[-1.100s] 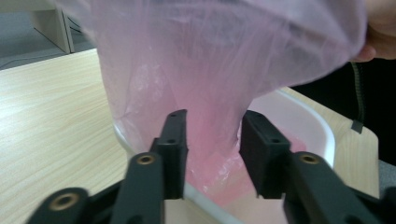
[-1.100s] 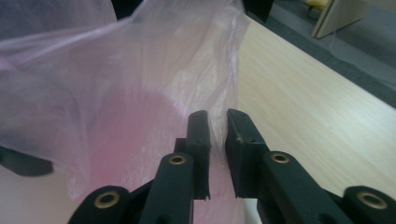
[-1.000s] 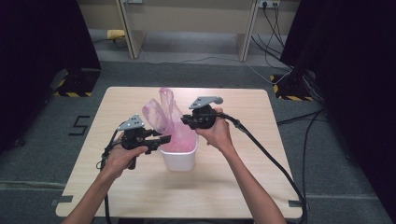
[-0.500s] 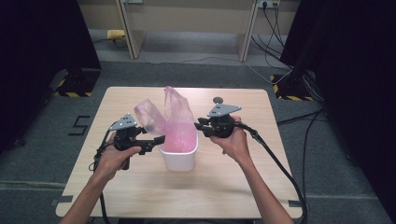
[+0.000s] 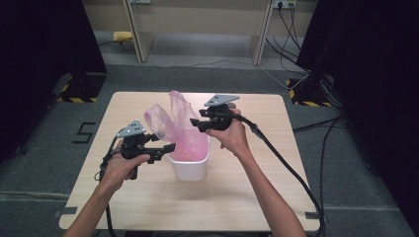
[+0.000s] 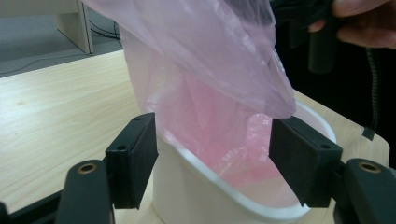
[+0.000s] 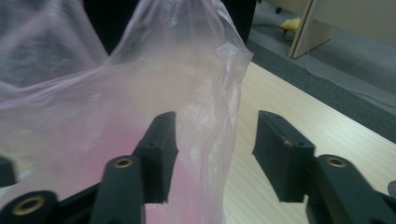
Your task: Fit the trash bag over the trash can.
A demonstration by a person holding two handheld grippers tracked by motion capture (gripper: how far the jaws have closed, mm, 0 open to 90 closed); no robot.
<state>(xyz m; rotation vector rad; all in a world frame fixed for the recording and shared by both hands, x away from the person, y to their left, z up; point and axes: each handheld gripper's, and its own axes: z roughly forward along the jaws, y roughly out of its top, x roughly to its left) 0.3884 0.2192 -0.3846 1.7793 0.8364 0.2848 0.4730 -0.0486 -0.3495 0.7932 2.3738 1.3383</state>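
Note:
A white bin [image 5: 188, 170] stands mid-table with a thin pink bag [image 5: 175, 121] in it, and the bag's loose top rises above the rim. My left gripper [image 5: 165, 149] is at the bin's left side. In the left gripper view it [image 6: 212, 158] is open, its jaws either side of the bin's rim [image 6: 224, 182] and the hanging bag [image 6: 210, 70]. My right gripper [image 5: 195, 123] is above the bin's far right edge. It [image 7: 217, 149] is open, with a folded edge of the bag [image 7: 210, 107] between its jaws, untouched by the right pad.
The wooden table [image 5: 247, 197] is bare around the bin. The right gripper's cable [image 5: 286, 163] trails over the table's right front. Grey floor with loose cables [image 5: 321, 128] and dark stands with striped bases [image 5: 81, 91] surrounds the table.
The right gripper swung out to the right, then came back in toward the bag's top. The left gripper barely moved. The bag's left flap has spread and dropped a little.

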